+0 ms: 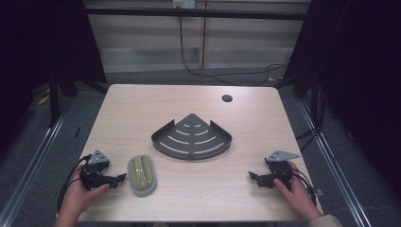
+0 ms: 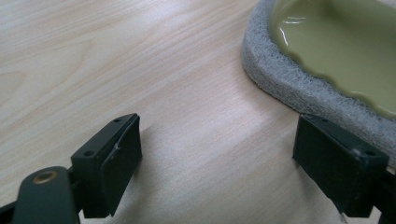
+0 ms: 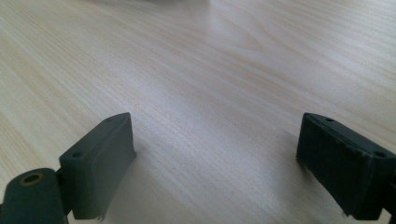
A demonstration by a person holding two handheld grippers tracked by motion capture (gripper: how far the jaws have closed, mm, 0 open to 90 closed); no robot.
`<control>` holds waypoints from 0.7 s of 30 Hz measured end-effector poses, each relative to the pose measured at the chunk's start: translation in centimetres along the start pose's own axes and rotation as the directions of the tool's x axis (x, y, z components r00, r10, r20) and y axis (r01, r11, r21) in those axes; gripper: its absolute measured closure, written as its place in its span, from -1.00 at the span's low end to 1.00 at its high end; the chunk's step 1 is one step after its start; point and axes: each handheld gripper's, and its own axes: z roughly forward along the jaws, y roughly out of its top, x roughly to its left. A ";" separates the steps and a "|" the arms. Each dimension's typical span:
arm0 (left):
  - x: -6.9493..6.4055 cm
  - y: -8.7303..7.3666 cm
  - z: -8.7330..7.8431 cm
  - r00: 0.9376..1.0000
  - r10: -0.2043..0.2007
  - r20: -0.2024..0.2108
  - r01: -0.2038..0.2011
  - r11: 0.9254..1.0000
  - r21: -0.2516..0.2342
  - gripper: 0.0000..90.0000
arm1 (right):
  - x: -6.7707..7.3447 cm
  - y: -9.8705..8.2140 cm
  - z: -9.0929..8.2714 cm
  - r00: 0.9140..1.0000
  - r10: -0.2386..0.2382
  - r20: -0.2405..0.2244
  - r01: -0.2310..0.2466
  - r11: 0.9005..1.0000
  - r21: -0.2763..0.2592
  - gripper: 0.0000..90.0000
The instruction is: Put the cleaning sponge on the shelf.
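In the left gripper view we see the grey-rimmed green pad (image 2: 299,88) cut off by the top and right edges, so its full outline cannot be told. In the high view the person's forearms leave the frame at the bottom, and the black cable (image 1: 222,73) behind the desk (image 1: 142,109) runs into dark surroundings where we cannot follow it. The wall socket (image 1: 183,4) is too small to read.

Pale wooden table (image 1: 142,109) on grey floor (image 1: 198,75); black curtains (image 1: 359,71) flank it; beige wall panels (image 1: 142,42) behind.
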 end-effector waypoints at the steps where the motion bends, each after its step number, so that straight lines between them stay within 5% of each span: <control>1: 0.0 0.0 0.0 1.000 0.000 0.000 0.000 1.000 0.000 -0.64 | 0.0 0.0 0.0 1.000 0.000 0.000 0.000 1.000 0.000 -0.77; 5: -0.2 0.7 -0.4 0.999 -0.029 -0.014 0.030 0.997 0.077 -0.55 | 0.0 0.0 0.0 1.000 0.002 0.000 -0.002 1.000 0.001 -0.77; 6: -0.3 1.2 -0.5 0.997 -0.079 -0.010 0.080 0.989 0.126 -0.50 | 0.0 0.0 0.0 1.000 0.000 0.000 0.000 1.000 0.000 -0.77; 8: -0.2 1.6 -0.7 0.996 -0.084 -0.013 0.085 0.984 0.157 -0.48 | 0.0 0.0 0.0 1.000 0.001 0.000 -0.001 1.000 0.000 -0.77; 10: -0.2 2.8 -1.3 0.992 -0.122 -0.029 0.125 0.967 0.221 -0.48 | 0.0 0.0 0.0 1.000 0.000 0.000 0.000 1.000 0.000 -0.77; 12: -0.2 3.2 -1.5 0.991 -0.129 -0.030 0.132 0.963 0.236 -0.48 | 0.0 0.0 0.0 1.000 0.000 0.000 0.000 1.000 0.000 -0.77; 21: -1.3 7.9 -2.9 0.984 -0.176 -0.004 0.164 0.910 0.380 -0.45 | 0.0 0.0 0.0 1.000 0.000 0.000 0.000 1.000 0.000 -0.77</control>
